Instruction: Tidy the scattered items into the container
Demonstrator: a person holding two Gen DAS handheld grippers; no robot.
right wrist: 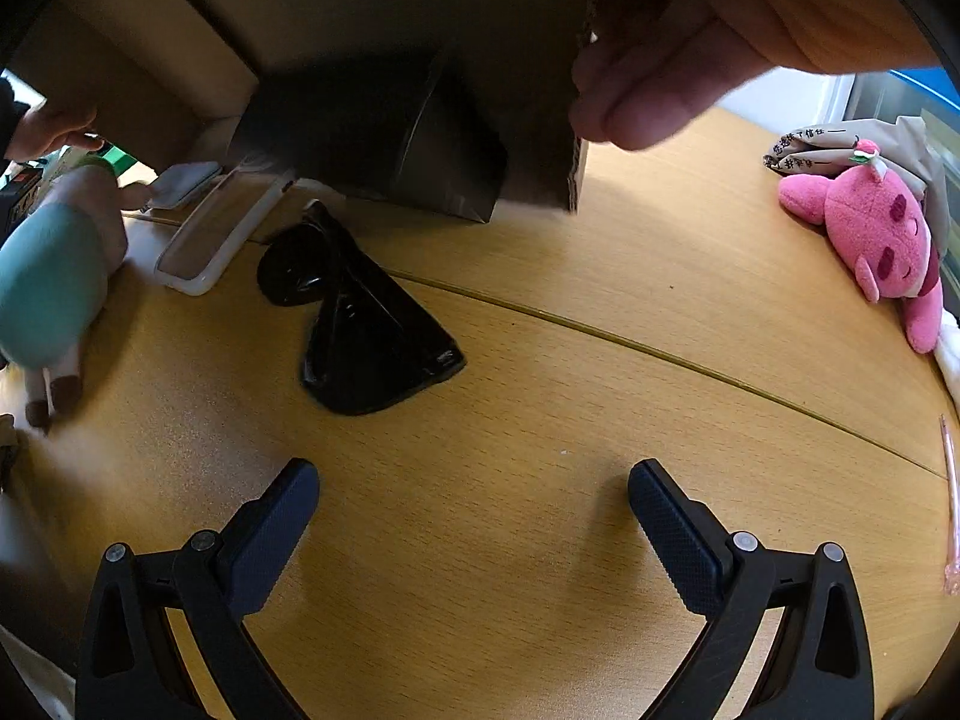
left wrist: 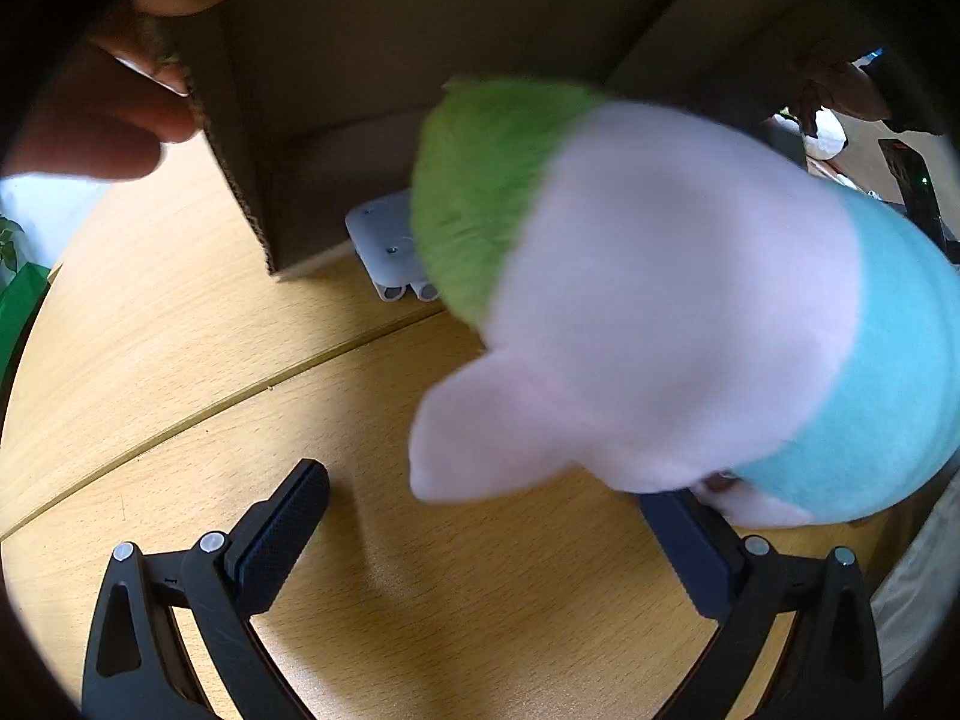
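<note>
Dark textured fingers (left wrist: 690, 534) of the left gripper (left wrist: 486, 516) spread wide over the wooden table (left wrist: 180, 360), and nothing sits clamped between them. Just beyond the right-side finger, and overlapping its tip in the view, is a blurred plush toy (left wrist: 660, 312) with a green top, pale pink middle and turquoise lower part; whether the finger touches it cannot be told. Ahead of the fingers stands an open cardboard box (left wrist: 360, 90) lying on its side, its opening facing the camera. A person's hand (left wrist: 102, 114) grips the box's edge, up and to the left of the fingers. A small grey device (left wrist: 384, 246) lies at the box's mouth, partly hidden by the plush.

Seen from the right wrist, the right gripper (right wrist: 474, 510) is likewise wide open and empty above the table (right wrist: 540, 420). Ahead and slightly left of its fingers (right wrist: 276, 516) lies a crumpled black plastic bag (right wrist: 366, 336), near the mouth of the same box (right wrist: 360, 30), where a dark shape rests inside. A hand (right wrist: 690, 60) holds the box's wall, ahead and to the right. Far left lies the plush toy (right wrist: 54, 282), with a clear tray (right wrist: 216, 240) just beside it. Far right, well apart from the fingers, a pink plush (right wrist: 876, 240) lies at the table's edge.
</note>
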